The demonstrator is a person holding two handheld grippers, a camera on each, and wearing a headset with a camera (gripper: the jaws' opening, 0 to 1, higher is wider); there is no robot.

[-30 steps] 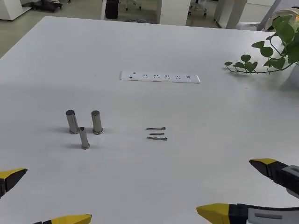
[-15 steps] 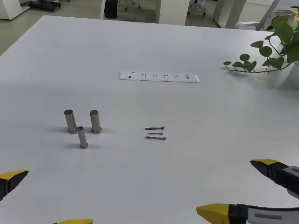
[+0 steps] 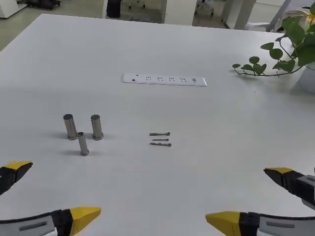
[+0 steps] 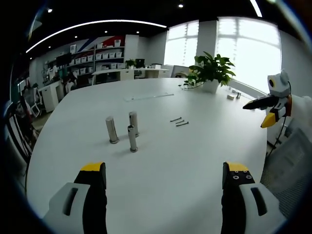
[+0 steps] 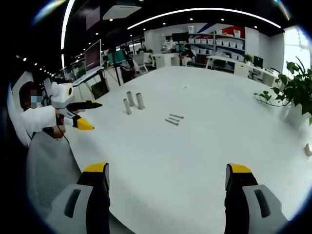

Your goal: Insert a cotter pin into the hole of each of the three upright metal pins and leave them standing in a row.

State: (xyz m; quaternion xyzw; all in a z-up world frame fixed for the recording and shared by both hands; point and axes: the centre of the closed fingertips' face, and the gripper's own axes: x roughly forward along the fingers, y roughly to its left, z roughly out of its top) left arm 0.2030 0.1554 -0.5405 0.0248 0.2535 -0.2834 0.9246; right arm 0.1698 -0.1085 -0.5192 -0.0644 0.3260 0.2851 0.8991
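Three short metal pins (image 3: 81, 132) stand upright in a loose cluster on the white table, left of centre; they also show as the metal pins (image 4: 122, 131) and metal pins (image 5: 133, 102) in the gripper views. Three small cotter pins (image 3: 160, 139) lie side by side to their right, seen also as cotter pins (image 4: 178, 121) and cotter pins (image 5: 172, 119). My left gripper (image 3: 49, 191) hovers open at the near left edge, well short of the pins. My right gripper (image 3: 251, 199) hovers open at the near right, holding nothing.
A white power strip (image 3: 164, 80) lies further back across the table (image 3: 197, 162). A potted trailing plant (image 3: 280, 49) stands at the far right corner. Office desks and chairs lie beyond the far edge.
My left gripper has risen further into the head view at the bottom left. The head camera has shifted slightly; the pins and cotter pins stay put.
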